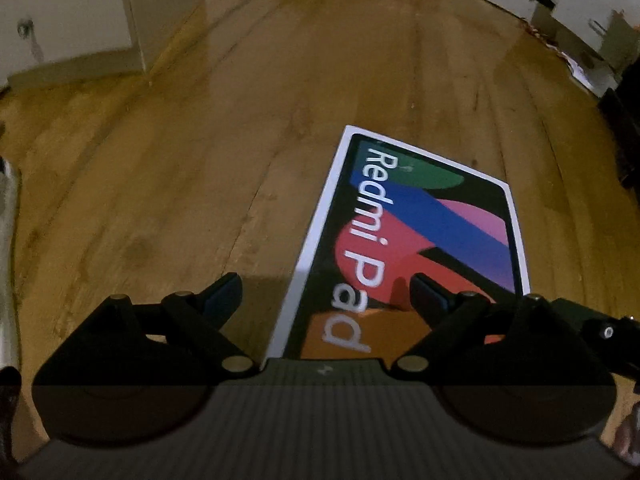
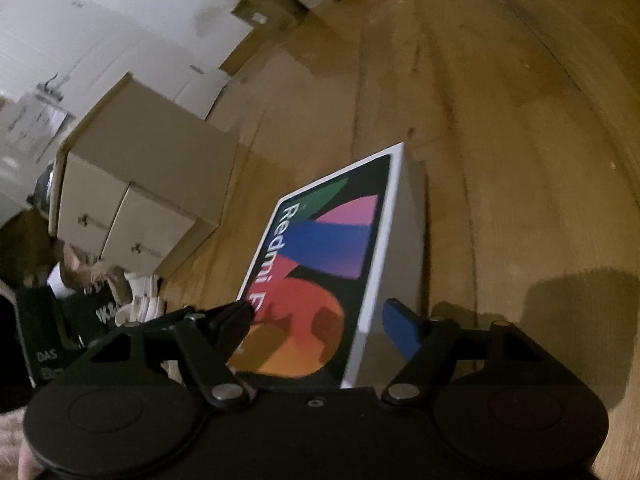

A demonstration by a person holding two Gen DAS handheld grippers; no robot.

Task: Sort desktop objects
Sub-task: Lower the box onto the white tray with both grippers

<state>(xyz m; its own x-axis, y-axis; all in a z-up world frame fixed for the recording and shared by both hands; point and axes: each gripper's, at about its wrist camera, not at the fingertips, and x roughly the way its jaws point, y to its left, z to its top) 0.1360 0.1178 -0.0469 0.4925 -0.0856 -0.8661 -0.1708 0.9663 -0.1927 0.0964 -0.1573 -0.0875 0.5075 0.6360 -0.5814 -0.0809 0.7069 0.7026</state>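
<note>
Two fisheye views look down over a wooden desktop at a flat tablet box printed "Redmi Pad", white-edged, with green, blue, pink, red and orange shapes on black.

In the left wrist view, white cabinets stand past the desktop's far-left edge. The left gripper hangs over the box's near end with its fingers spread wide: the left one is off the box's long left edge, over bare wood, and the right one is over the printed lid. Nothing is pinched between them. From here the box seems to lie flat, right of centre on the desktop.

The right wrist view shows what the left cannot: brown cardboard boxes and stacked papers at the left, and the tablet box's plain grey side wall. The right gripper straddles the box's near end, its dark finger at the lid's left edge and its blue finger beside the grey wall, probably lining up to clamp the box across its width for sorting. Whether the pads already press the box cannot be told.
</note>
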